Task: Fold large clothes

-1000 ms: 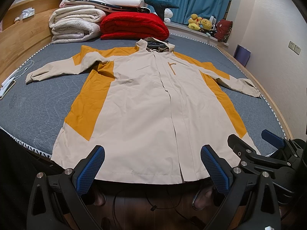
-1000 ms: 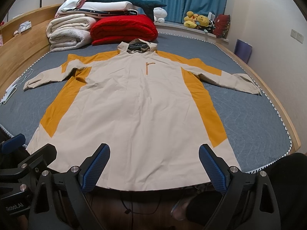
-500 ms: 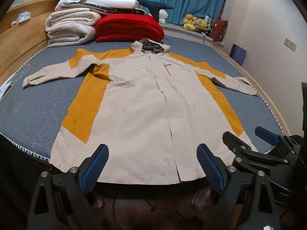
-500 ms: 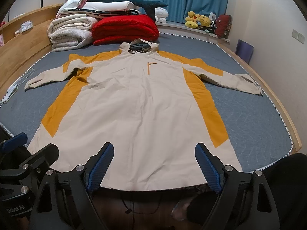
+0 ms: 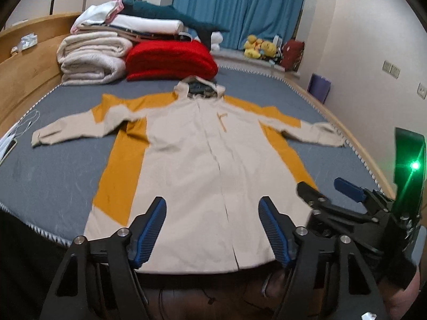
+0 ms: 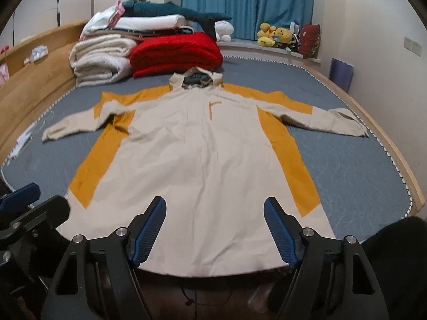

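The hem of the coat (image 5: 202, 181) is partly covered in both wrist views by the blue fingers (image 5: 149, 234) of the near gripper, and whether cloth is touched there cannot be told. The right gripper (image 5: 328, 189) is cut into by a green-lit device (image 5: 409, 165) at the left view's right edge. In the right view the left gripper (image 6: 29, 200) is cut off by the left edge, so its opening is not seen. The hood lining (image 6: 196, 80) is too blurred to be made out. The soft toys (image 6: 275, 36) on the sill are too small to be identified. Small items on the wooden headboard (image 5: 26, 40) are indistinct.
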The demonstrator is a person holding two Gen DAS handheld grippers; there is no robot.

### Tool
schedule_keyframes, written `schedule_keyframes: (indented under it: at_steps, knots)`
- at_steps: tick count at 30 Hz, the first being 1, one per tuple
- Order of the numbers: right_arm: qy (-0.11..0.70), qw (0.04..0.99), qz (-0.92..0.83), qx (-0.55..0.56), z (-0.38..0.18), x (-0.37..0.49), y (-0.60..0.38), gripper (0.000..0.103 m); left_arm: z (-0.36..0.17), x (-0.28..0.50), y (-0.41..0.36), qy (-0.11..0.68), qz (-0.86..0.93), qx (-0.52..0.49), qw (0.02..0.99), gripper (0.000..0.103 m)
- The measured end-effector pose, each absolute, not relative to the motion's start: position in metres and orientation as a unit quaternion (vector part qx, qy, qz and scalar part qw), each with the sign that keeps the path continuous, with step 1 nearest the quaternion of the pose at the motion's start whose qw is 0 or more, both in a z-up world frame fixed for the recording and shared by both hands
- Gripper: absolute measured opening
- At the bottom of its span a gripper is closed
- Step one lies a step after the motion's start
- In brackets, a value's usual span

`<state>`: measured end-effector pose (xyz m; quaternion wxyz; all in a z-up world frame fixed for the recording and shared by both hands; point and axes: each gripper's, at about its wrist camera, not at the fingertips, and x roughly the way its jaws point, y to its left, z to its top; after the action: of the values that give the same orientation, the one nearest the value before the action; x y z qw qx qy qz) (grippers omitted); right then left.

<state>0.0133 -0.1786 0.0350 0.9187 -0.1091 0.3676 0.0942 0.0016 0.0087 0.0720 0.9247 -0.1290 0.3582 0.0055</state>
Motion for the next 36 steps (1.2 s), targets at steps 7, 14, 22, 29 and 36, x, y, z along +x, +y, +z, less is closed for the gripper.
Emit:
schedule_keyframes:
  at_steps: [7, 14, 22, 29, 36]
  knots:
    - [0.313, 0.937, 0.109, -0.111, 0.090, 0.065, -0.168, 0.075, 0.093, 0.078, 0.076, 0.337, 0.020, -0.136, 0.931, 0.026]
    - [0.267, 0.948, 0.144, -0.102, 0.134, 0.168, -0.123, 0.050, 0.087, 0.180, 0.170, 0.339, 0.052, -0.139, 0.929, 0.020]
    - [0.229, 0.954, 0.172, -0.088, 0.140, 0.282, -0.071, 0.050, 0.007, 0.253, 0.298, 0.389, 0.154, -0.161, 0.894, 0.020]
    - [0.322, 0.922, 0.196, -0.089, 0.065, 0.333, -0.070, 0.050, -0.029, 0.239, 0.401, 0.395, 0.236, -0.218, 0.861, 0.020]
    - [0.332, 0.914, 0.201, -0.116, 0.049, 0.352, -0.054, 0.050, -0.066, 0.216, 0.480, 0.415, 0.309, -0.279, 0.809, 0.023]
